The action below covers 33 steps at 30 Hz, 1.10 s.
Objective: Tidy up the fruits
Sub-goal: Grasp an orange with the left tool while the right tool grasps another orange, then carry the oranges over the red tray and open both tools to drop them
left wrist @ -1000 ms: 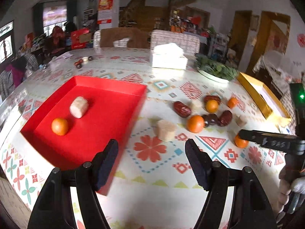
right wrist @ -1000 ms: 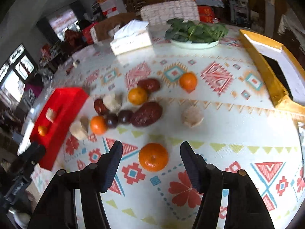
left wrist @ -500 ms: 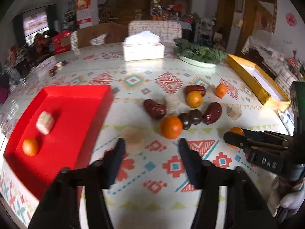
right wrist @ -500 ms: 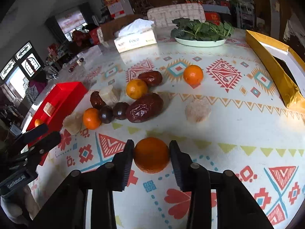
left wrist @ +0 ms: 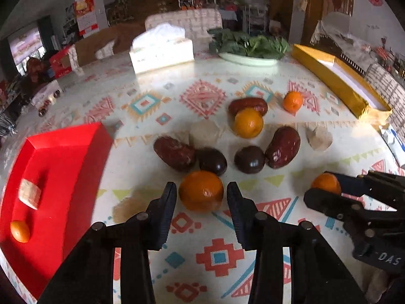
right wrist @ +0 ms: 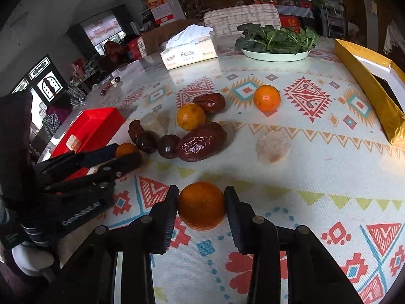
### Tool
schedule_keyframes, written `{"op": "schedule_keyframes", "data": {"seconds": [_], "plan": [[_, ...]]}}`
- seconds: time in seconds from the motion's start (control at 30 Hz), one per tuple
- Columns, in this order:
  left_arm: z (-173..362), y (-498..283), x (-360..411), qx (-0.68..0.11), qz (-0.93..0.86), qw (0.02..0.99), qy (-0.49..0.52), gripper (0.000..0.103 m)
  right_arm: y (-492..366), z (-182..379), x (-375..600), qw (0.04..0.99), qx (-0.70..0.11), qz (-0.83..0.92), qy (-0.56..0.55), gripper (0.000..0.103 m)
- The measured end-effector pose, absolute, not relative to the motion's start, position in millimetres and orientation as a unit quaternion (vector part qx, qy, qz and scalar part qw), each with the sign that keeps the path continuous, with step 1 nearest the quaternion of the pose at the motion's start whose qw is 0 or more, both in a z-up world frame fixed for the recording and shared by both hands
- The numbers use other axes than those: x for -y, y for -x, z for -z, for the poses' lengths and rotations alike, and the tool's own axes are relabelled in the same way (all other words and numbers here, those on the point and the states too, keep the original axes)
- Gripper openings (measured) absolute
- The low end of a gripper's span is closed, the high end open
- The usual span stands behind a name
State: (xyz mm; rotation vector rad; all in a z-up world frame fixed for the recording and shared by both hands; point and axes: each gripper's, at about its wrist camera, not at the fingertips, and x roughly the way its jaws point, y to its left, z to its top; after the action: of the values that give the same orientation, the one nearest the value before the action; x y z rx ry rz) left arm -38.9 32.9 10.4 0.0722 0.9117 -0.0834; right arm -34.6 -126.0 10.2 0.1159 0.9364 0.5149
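Left wrist view shows your left gripper (left wrist: 201, 193) angled steeply down at the table (left wrist: 157, 167), its jaws closing around an orange (left wrist: 201, 190) that sits on the cloth between them; a thin gap seems to remain at each pad, though motion blur makes that hard to judge. Just beyond that orange lie two dark round fruits (left wrist: 249, 159) and two wrinkled red dates (left wrist: 283, 147), with a second orange (left wrist: 248, 122) and a pale chunk (left wrist: 204, 133) behind them, all near the middle of the table. The red tray (left wrist: 68, 157) rests at the table's left edge, holding a small orange (left wrist: 20, 231) and a pale block (left wrist: 29, 194). Right wrist view has your right gripper (right wrist: 201, 205) tilted down too, jaws clamped on another orange (right wrist: 201, 205) resting on the table toward the near edge, both pads pressed to its sides. Your left gripper's black frame reaches in from that view's left, with part of a hand (right wrist: 27, 257) beneath it. A gold box (right wrist: 367, 83) lies along the right edge; a tissue box (right wrist: 188, 53) and a plate of greens (right wrist: 276, 55) stand near the far edge.
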Motion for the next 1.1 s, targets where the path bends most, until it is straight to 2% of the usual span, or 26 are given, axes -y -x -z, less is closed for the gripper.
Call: {"op": "schedule_keyframes", "data": {"seconds": [0.23,0.47,0.73,1.1], "plan": [[-17,47,-42,-0.423,0.037,0.905,-0.003,0.032,34,-10,127,0.857,-0.446,-0.251,-0.061,0.041],[-53,80,-63,-0.378,0.021,0.925,0.042,0.032,37,-13,128,0.860,-0.433,-0.260,-0.066,0.041],[-76,124,-127,-0.353,-0.070,0.932,0.044,0.032,51,-27,120,0.875,-0.410,-0.253,-0.052,0.040],[-63,154,-229,-0.348,-0.157,0.917,0.111,0.032,75,-73,-5,0.834,-0.407,-0.373,-0.001,0.040]]}}
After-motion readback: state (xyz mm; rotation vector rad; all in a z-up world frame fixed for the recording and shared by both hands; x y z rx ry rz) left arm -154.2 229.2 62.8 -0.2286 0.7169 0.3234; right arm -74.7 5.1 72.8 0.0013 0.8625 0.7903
